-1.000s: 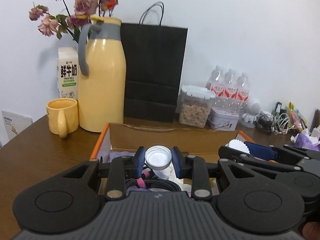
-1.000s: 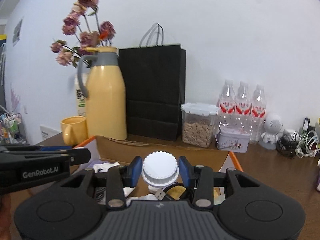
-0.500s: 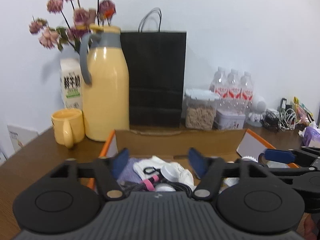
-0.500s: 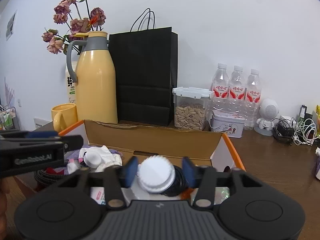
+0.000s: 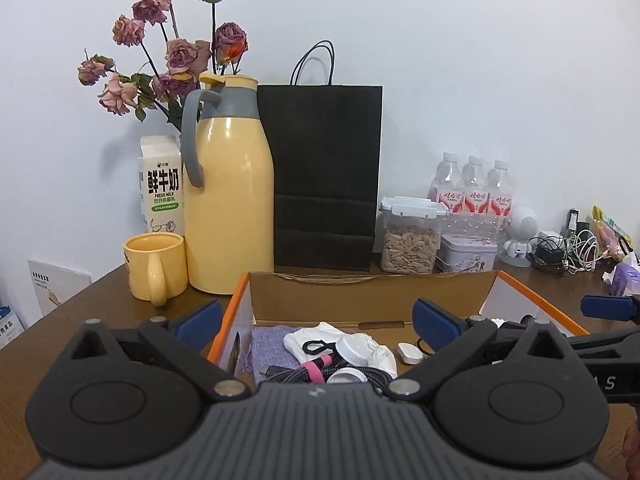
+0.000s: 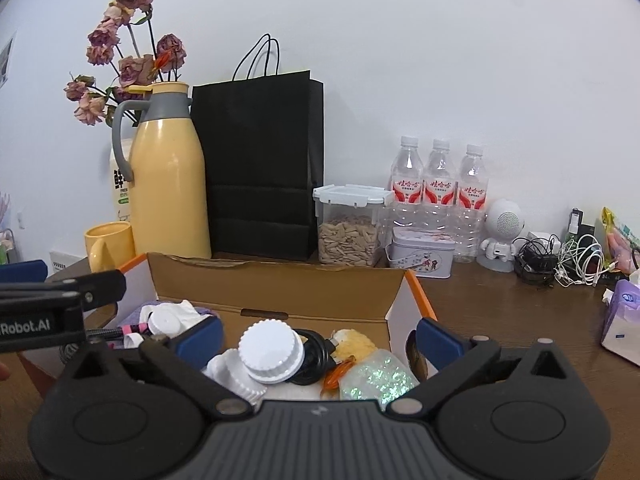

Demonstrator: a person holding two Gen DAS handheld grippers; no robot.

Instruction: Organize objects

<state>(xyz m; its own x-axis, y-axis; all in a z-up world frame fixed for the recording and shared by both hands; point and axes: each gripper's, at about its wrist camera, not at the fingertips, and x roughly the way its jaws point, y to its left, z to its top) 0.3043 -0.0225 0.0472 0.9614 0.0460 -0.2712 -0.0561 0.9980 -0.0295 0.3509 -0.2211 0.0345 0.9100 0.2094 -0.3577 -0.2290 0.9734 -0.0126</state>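
Cardboard box [image 6: 276, 284] with the ribbed white plastic cap [image 6: 271, 351] sits right below the wide-open, empty right gripper [image 6: 320, 338]; left gripper [image 5: 318, 320] has just opened too, empty.

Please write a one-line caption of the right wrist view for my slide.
Open right gripper above a cardboard box holding a white ribbed cap.

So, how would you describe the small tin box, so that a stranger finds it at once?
Start at the tall black paper bag against the wall and go right past the clear container of seeds. The tin box stands next, before three water bottles: low, pale, printed, the only metal thing there.
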